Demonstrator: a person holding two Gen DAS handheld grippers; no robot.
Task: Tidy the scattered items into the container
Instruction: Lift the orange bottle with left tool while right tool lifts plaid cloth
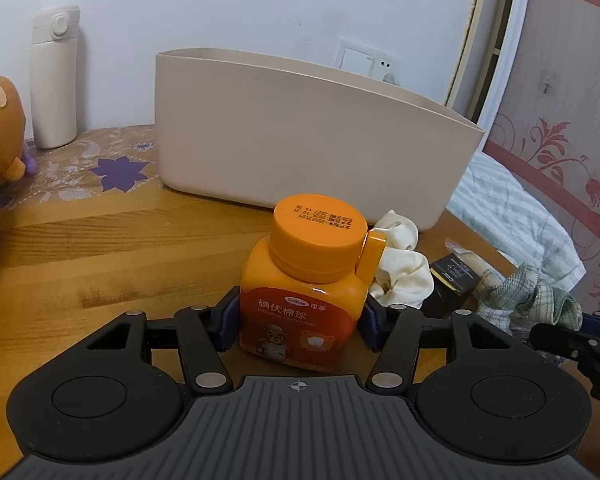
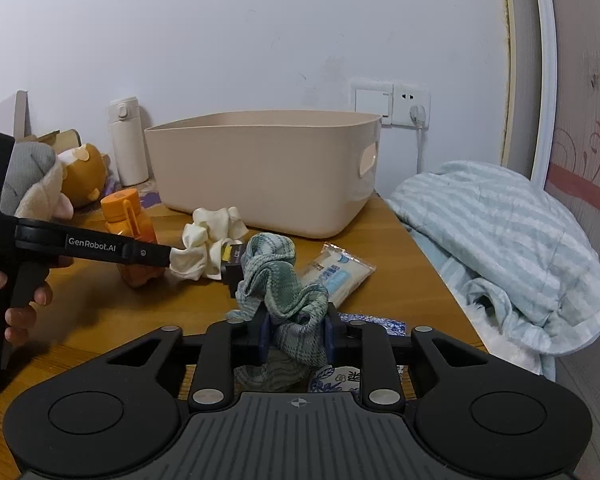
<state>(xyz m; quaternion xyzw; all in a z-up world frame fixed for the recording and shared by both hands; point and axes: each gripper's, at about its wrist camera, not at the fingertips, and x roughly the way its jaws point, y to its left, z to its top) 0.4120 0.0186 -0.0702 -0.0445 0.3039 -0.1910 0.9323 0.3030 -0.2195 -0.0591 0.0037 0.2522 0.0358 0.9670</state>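
Note:
An orange bottle point(image 1: 300, 280) with a screw cap stands upright on the wooden table point(image 1: 100, 264). My left gripper point(image 1: 300, 320) is shut on its lower body, one blue pad on each side. The beige container point(image 1: 300, 132) stands just behind it. In the right wrist view, my right gripper point(image 2: 297, 336) is shut on a green plaid scrunchie point(image 2: 288, 280), bunched between its pads low over the table. A white scrunchie point(image 2: 208, 240), a small black box point(image 2: 233, 270) and a clear packet point(image 2: 336, 272) lie before the container point(image 2: 260, 176). The bottle point(image 2: 126, 216) shows behind the left gripper's arm.
A white flask point(image 2: 128, 144) and a brown plush toy point(image 2: 84, 172) sit at the back left by the wall. A blue-and-white patterned item point(image 2: 340, 380) lies under my right gripper. Striped bedding point(image 2: 500, 240) is piled past the table's right edge. A wall socket point(image 2: 412, 104) sits behind the container.

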